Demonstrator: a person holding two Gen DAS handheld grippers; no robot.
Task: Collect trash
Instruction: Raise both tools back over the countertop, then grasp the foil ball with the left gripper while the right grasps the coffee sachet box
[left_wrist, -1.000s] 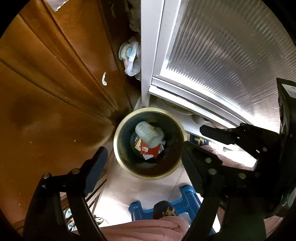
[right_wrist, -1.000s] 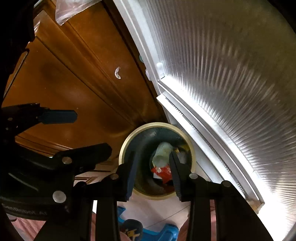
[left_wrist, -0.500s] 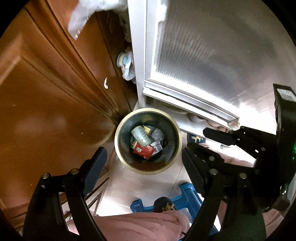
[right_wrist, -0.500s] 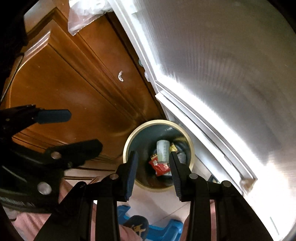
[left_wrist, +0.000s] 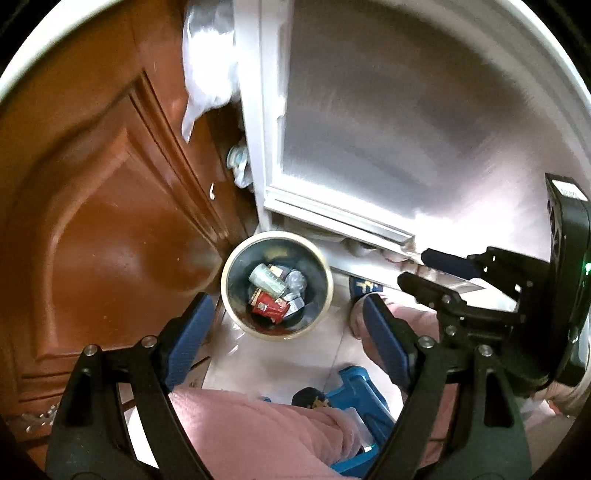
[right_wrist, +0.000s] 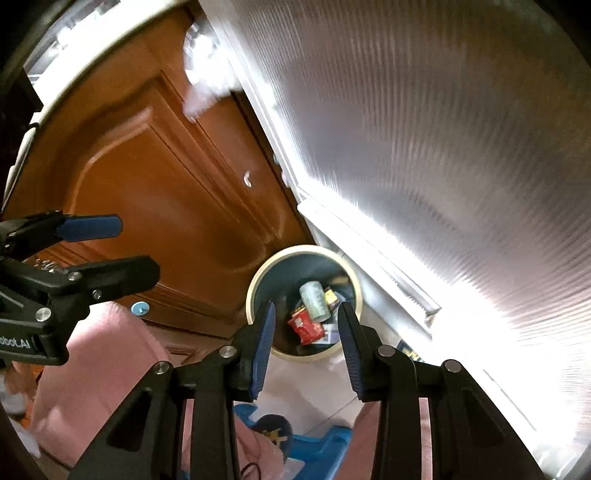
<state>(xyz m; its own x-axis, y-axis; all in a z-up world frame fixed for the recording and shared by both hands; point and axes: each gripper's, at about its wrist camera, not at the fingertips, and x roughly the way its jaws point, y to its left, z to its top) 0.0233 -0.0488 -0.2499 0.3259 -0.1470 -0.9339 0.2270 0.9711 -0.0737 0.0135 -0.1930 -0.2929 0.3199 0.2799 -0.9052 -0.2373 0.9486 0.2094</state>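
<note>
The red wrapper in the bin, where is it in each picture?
Left wrist view: the red wrapper lies low in the bin, a little left of centre, under a clear plastic cup.
Right wrist view: the red wrapper shows between the right gripper fingers, just below centre.
Shared landmark: the brown wooden door left of the bin.
</note>
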